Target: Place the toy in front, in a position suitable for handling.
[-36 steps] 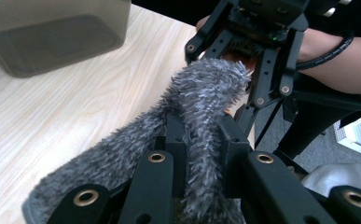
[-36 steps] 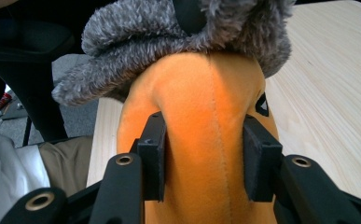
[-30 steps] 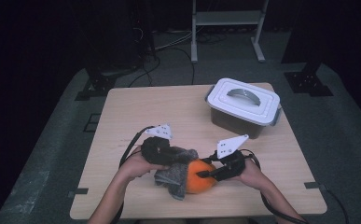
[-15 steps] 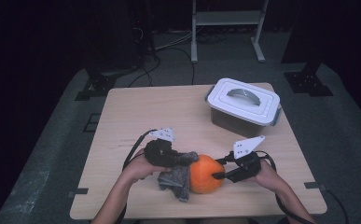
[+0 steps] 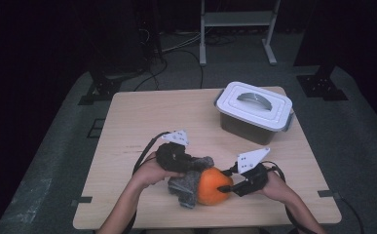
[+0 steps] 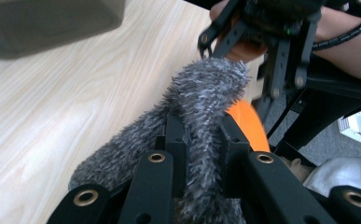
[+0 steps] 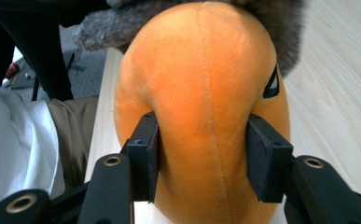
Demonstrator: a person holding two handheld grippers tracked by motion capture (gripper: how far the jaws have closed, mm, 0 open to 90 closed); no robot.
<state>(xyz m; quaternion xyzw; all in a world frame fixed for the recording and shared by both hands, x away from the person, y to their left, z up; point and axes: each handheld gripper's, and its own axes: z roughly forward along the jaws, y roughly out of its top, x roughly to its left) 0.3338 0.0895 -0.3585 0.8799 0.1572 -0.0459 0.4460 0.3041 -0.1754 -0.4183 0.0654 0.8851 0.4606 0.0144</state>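
A soft toy lies near the table's front edge, with an orange rounded body (image 5: 214, 186) and a grey fuzzy part (image 5: 188, 184). My left gripper (image 5: 196, 169) is shut on the grey fuzz (image 6: 206, 84), which bunches up between its jaws (image 6: 201, 135). From the right, my right gripper (image 5: 226, 188) clamps the orange body (image 7: 201, 70). Its pads (image 7: 143, 154) dent the plush on both sides. Those jaws have just been opening a little, with the orange body still between them. The right gripper (image 6: 262, 46) also appears beyond the fuzz in the left gripper view.
A grey lidded plastic box (image 5: 254, 109) with a handle stands at the back right of the wooden table (image 5: 142, 117). The person's lap and the floor lie just past the table's front edge.
My right gripper has shifted slightly to the right, and the toy's orange body has come along with it. The left hand has hardly moved.
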